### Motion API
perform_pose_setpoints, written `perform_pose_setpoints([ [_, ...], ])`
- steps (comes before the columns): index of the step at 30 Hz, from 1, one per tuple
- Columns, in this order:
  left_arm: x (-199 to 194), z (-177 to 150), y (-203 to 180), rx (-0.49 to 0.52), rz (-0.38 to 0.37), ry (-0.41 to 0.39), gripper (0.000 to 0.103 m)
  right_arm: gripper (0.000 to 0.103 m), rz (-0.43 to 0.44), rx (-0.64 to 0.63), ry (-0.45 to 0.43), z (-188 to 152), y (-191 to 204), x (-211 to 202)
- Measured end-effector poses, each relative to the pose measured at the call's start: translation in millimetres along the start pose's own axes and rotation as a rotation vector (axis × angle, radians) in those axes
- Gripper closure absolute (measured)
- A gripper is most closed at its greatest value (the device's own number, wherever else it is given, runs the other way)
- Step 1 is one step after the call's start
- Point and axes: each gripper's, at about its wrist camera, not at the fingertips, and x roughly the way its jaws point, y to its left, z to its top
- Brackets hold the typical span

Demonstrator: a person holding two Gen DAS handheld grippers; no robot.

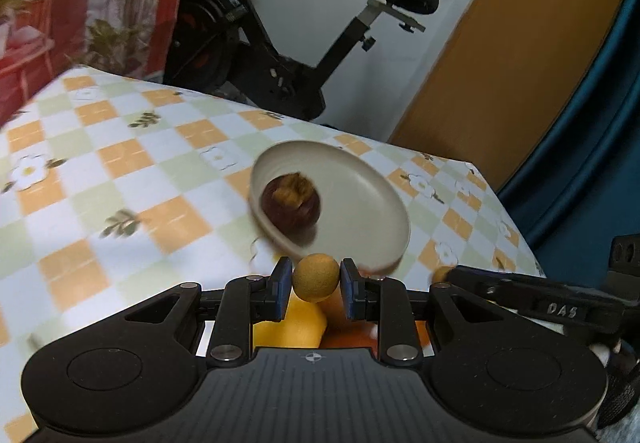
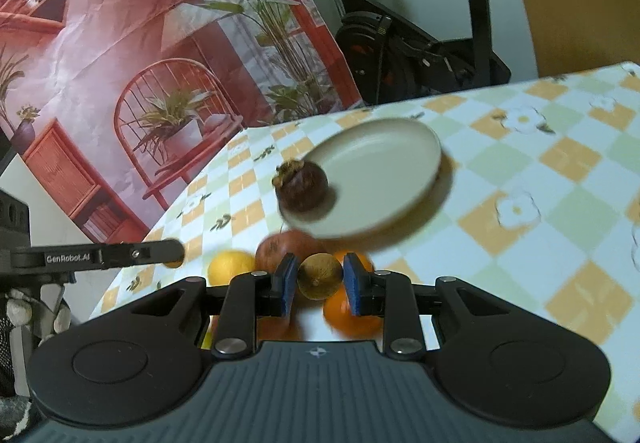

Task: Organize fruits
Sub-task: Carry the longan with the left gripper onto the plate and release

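My left gripper (image 1: 316, 280) is shut on a small round tan fruit (image 1: 316, 277), held just before the near rim of a beige plate (image 1: 360, 183). A dark purple mangosteen (image 1: 291, 203) lies on that plate at its left side. My right gripper (image 2: 320, 277) is shut on a second small brownish round fruit (image 2: 320, 276). Below it on the cloth lie an orange (image 2: 346, 317), a reddish apple (image 2: 286, 248) and a yellow lemon (image 2: 229, 265). The beige plate (image 2: 384, 167) with the mangosteen (image 2: 303, 185) sits beyond them. The left gripper's finger (image 2: 120, 255) reaches in from the left.
The table wears a checked orange, green and white cloth (image 1: 120, 163) with flower prints. An exercise bike (image 1: 256, 39) stands behind the table, beside a wooden door (image 1: 520, 43). A printed backdrop (image 2: 120, 63) hangs at the left. The right gripper's finger (image 1: 532, 297) shows at the right.
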Motion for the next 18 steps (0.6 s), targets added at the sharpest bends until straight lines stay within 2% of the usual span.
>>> perform_pose_setpoints([
  [3, 28.6, 18.1, -4.8, -0.019, -0.011, 0.030, 0.076, 0.075, 0.002, 0.006, 0.014, 18.5, -6.2, 21.4],
  [8, 71.1, 27.8, -10.0, 0.002, -0.011, 0.107, 0.076, 0.075, -0.021, 0.006, 0.061, 40.1, -13.2, 58.7],
  [14, 96.8, 25.9, -6.3, 0.004, 0.002, 0.160, 0.076, 0.075, -0.040, 0.008, 0.131, 42.2, -27.0, 85.9],
  [18, 105.7, 26.0, -9.1, 0.049, 0.023, 0.164, 0.076, 0.075, -0.038, 0.005, 0.144, 39.7, -29.7, 93.7],
])
